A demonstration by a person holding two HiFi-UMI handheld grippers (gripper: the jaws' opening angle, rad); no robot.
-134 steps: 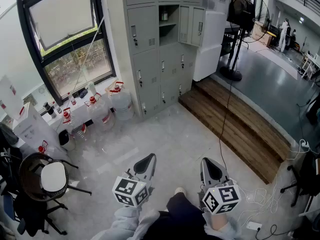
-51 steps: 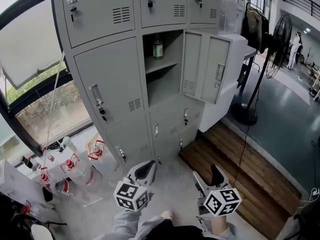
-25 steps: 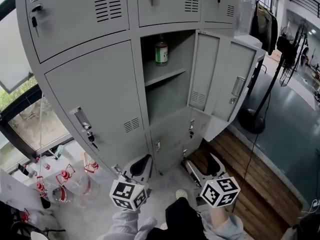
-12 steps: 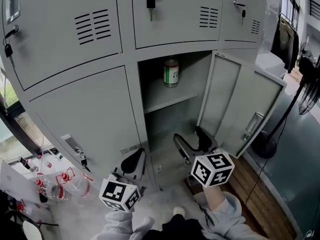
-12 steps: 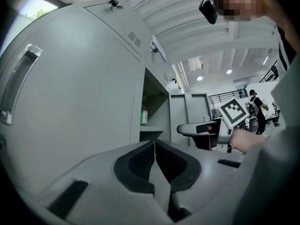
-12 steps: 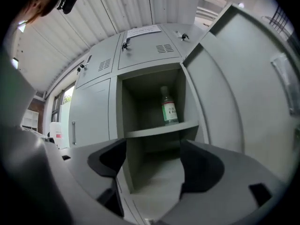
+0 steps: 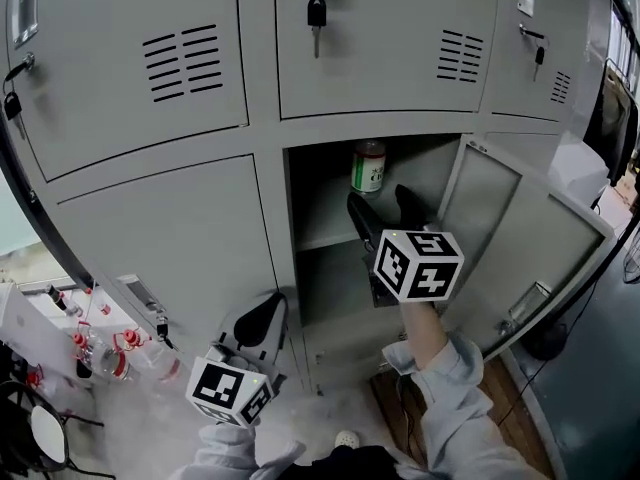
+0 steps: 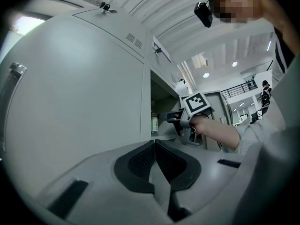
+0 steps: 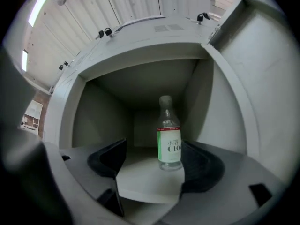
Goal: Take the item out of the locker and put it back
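Bottle (image 9: 169, 135) stands upright on the upper shelf (image 7: 325, 241) of the open locker (image 7: 310, 193), toward the back of that compartment and untouched. Its white-and-green label carries two Chinese characters over large print that reads "C10", with the rest curving out of sight; the smaller print is too fine to read.

The right gripper (image 9: 152, 159) is at the mouth of the locker with its jaws spread wide and nothing held. The bottle stands beyond their tips, nearer the right-hand jaw. The step in hand looks like the reach for the take-out, with the grasp not yet made. The next move, as I judge it, is to carry the jaws deeper into the locker until they stand either side of the bottle's body, centre them, close and lift clear of the shelf.

The left gripper (image 7: 262, 320) hangs low outside the locker, jaws pressed together and empty. The locker's door (image 7: 510, 238) stands open at its right. A key (image 7: 316, 13) hangs in the lock above.
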